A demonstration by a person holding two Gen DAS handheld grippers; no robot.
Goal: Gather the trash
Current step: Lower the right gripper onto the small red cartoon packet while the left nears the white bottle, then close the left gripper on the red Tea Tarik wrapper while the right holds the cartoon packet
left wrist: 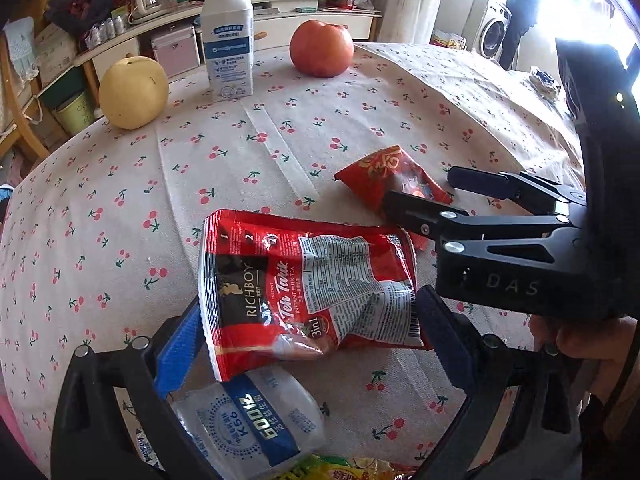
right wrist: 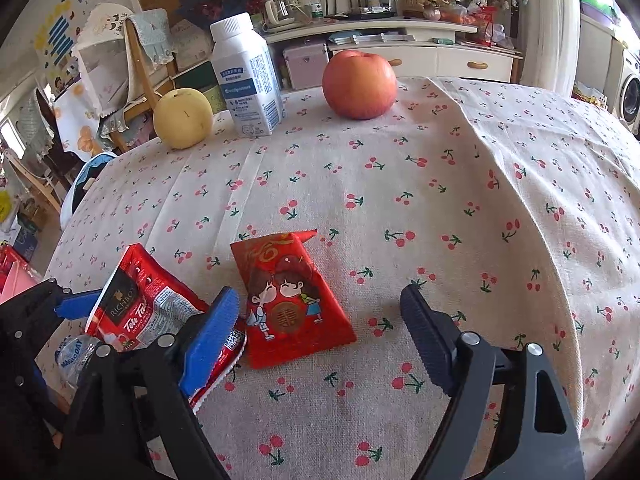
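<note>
A crumpled red Teh Tarik packet [left wrist: 308, 280] lies on the cherry-print tablecloth [left wrist: 120, 220], partly over a clear plastic bottle with a blue label [left wrist: 248, 428]. My left gripper [left wrist: 310, 340] is open, and the packet fills the gap between its blue pads. A small red cartoon-print packet [right wrist: 288, 300] lies flat between the fingers of my right gripper [right wrist: 320, 336], which is open with both pads clear of it. In the left wrist view the right gripper [left wrist: 418, 188] reaches in from the right over that red packet [left wrist: 384, 172]. The Teh Tarik packet [right wrist: 136, 304] sits just left of it.
At the far edge of the table stand a white milk bottle [right wrist: 246, 80], a yellow pear [right wrist: 183, 118] and a red apple [right wrist: 359, 84]. A yellow-green wrapper [left wrist: 328, 468] shows at the near edge. A hand [left wrist: 580, 340] holds the right gripper. Shelves and chairs stand behind the table.
</note>
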